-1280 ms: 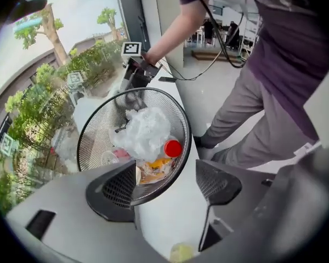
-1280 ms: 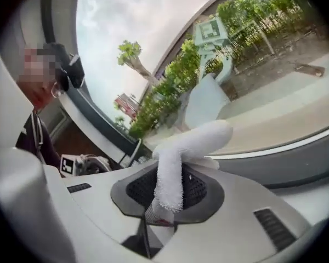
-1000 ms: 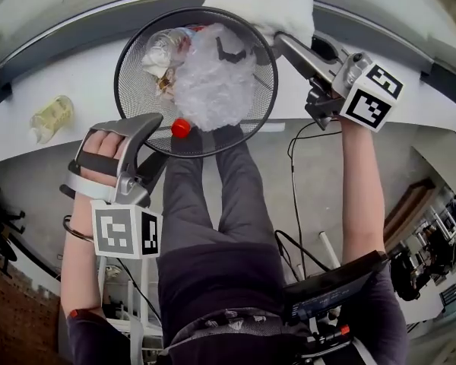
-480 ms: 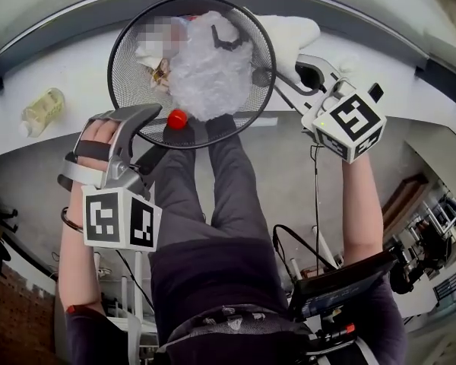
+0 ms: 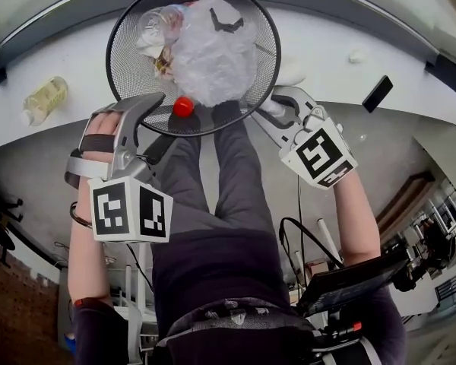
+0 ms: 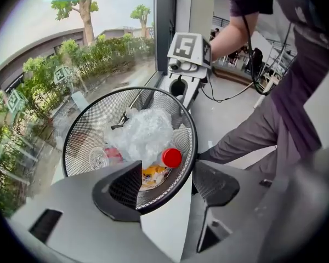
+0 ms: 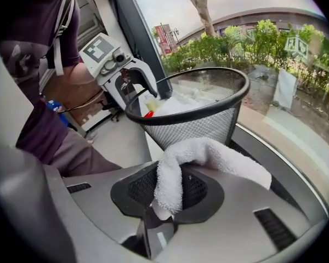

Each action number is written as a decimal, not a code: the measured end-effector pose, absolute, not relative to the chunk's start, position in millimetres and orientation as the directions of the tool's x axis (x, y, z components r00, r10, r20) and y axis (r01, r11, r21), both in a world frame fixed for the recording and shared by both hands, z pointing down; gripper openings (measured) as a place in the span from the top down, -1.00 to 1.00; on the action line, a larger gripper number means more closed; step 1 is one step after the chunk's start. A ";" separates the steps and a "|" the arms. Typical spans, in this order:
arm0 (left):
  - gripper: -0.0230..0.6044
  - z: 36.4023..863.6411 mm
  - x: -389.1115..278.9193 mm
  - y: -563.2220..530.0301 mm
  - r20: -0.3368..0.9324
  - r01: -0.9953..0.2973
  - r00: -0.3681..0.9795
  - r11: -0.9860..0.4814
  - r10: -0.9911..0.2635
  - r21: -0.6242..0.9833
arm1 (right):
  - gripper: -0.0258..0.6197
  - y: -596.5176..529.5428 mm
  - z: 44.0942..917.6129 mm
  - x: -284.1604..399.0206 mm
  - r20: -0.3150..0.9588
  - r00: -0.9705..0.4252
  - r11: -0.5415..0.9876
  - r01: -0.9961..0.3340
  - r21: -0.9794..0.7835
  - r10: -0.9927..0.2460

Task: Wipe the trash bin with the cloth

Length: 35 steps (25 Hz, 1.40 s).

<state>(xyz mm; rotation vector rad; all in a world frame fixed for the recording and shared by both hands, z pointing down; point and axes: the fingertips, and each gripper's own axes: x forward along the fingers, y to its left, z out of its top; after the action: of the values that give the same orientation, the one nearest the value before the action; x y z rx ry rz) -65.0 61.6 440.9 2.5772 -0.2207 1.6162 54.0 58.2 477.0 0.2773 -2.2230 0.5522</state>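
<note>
A black wire-mesh trash bin stands on the white ledge, holding a crumpled clear plastic bag, a red-capped bottle and other litter. My left gripper is open and straddles the bin's near rim. In the left gripper view one pad sits inside the mesh and the other outside, with a gap showing beside the rim. My right gripper is at the bin's right outer side, shut on a white cloth. The cloth drapes forward toward the bin wall.
A plastic bottle of yellowish liquid lies on the ledge to the left. A dark flat object and a small white scrap lie to the right. The person's legs are just below the ledge's edge. A window stands behind the bin.
My right gripper has carried the cloth from the bin's far right rim down along its right side toward me. The left gripper has stayed at the near rim.
</note>
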 end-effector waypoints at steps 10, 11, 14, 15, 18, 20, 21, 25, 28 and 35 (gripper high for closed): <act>-0.09 441.8 -79.8 61.8 0.956 0.082 0.293 -0.996 -0.005 -0.031 | 0.66 -2.6 457.0 93.6 0.841 -0.515 0.914 -0.401 -0.061 -0.169; -0.09 447.1 -82.7 63.8 0.962 0.114 0.275 -0.993 0.006 -0.026 | 0.66 -18.7 453.1 98.5 0.844 -0.487 0.911 -0.412 0.004 -0.224; -0.08 455.2 -83.4 63.7 0.966 0.140 0.259 -0.990 0.002 -0.035 | 0.66 -55.0 453.0 94.6 0.842 -0.445 0.916 -0.380 0.130 -0.304; 0.03 456.2 -82.5 59.6 0.966 0.131 0.256 -0.990 -0.019 -0.054 | 0.66 -61.2 458.2 89.2 0.848 -0.438 0.930 -0.333 0.156 -0.299; 0.18 457.4 -79.7 49.4 0.963 0.089 0.261 -0.992 -0.061 -0.087 | 0.66 -61.1 474.7 73.4 0.872 -0.423 0.963 -0.209 0.172 -0.247; 0.18 455.5 -77.8 52.5 0.960 0.073 0.274 -0.994 -0.058 -0.080 | 0.66 -48.2 476.2 69.0 0.876 -0.425 0.968 -0.202 0.151 -0.226; 0.18 453.9 -76.8 54.5 0.958 0.062 0.281 -0.995 -0.054 -0.074 | 0.66 -40.3 476.3 69.1 0.880 -0.425 0.970 -0.198 0.139 -0.213; 0.19 451.3 -75.8 58.1 0.957 0.011 0.286 -0.999 -0.048 -0.053 | 0.66 -5.2 481.8 67.0 0.905 -0.406 0.990 -0.117 0.083 -0.124; 0.20 454.9 -80.5 62.4 0.963 -0.058 0.266 -0.998 -0.051 -0.037 | 0.66 18.3 484.3 54.5 0.899 -0.432 0.995 -0.098 0.031 -0.070; 0.31 448.1 -48.9 65.1 0.949 -0.276 0.302 -0.961 -0.087 0.000 | 0.66 71.3 478.2 19.9 0.848 -0.529 0.995 -0.064 -0.076 0.031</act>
<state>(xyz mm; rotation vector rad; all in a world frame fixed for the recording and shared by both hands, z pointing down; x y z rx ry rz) -48.9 65.1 448.1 2.3987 -0.3374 1.7332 19.9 71.3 478.2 0.0227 -2.1249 0.1190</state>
